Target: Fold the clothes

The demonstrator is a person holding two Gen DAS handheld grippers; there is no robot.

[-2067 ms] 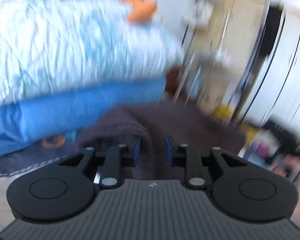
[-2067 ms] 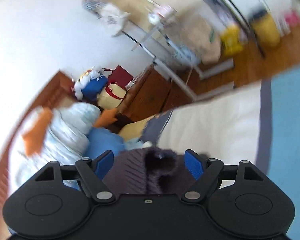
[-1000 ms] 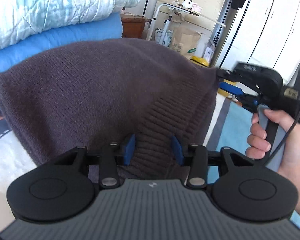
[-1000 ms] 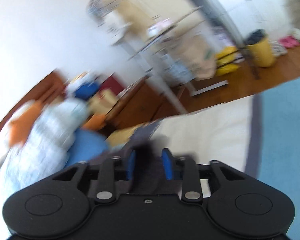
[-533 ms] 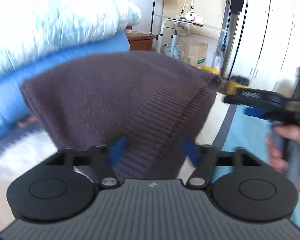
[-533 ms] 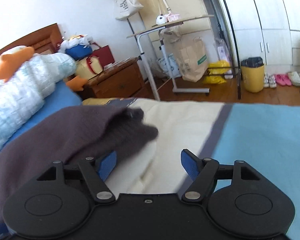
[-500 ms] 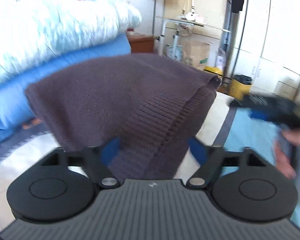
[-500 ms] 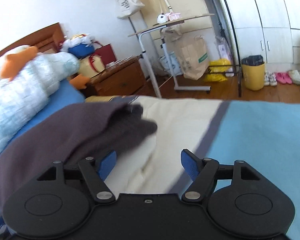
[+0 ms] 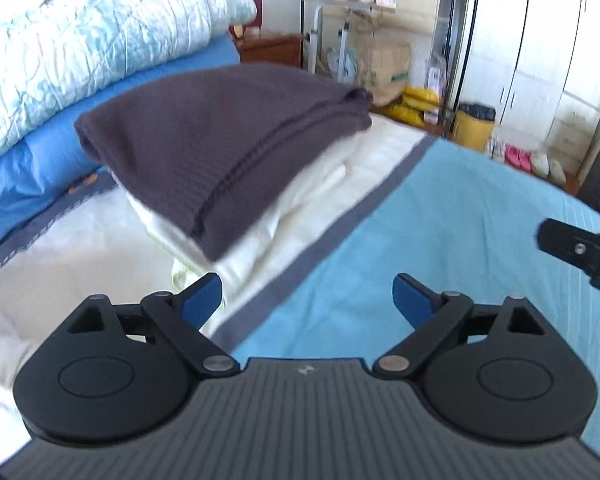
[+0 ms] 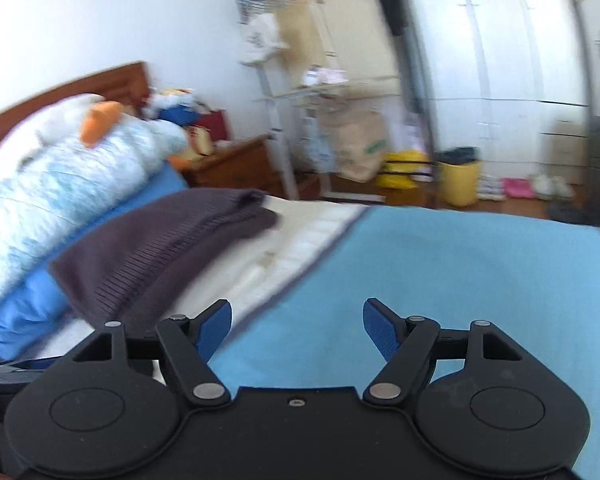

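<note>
A folded dark grey knit sweater (image 9: 224, 136) lies on top of a folded cream garment (image 9: 284, 216) on the bed. It also shows in the right wrist view (image 10: 164, 248). My left gripper (image 9: 307, 298) is open and empty, held back from the pile above the bedspread. My right gripper (image 10: 297, 326) is open and empty over the light blue bedspread (image 10: 440, 280), to the right of the sweater. Part of the right gripper shows at the right edge of the left wrist view (image 9: 580, 250).
A rolled light blue quilt (image 9: 80, 44) and a blue pillow (image 9: 32, 160) lie behind the pile. A wooden nightstand (image 10: 236, 164), a metal rack (image 10: 284, 120), a yellow bin (image 10: 458, 182) and white wardrobes (image 10: 520, 60) stand beyond the bed.
Both grippers held the sweater a second ago, then opened and let it go. It now rests on the cream garment, and both grippers have pulled back from it.
</note>
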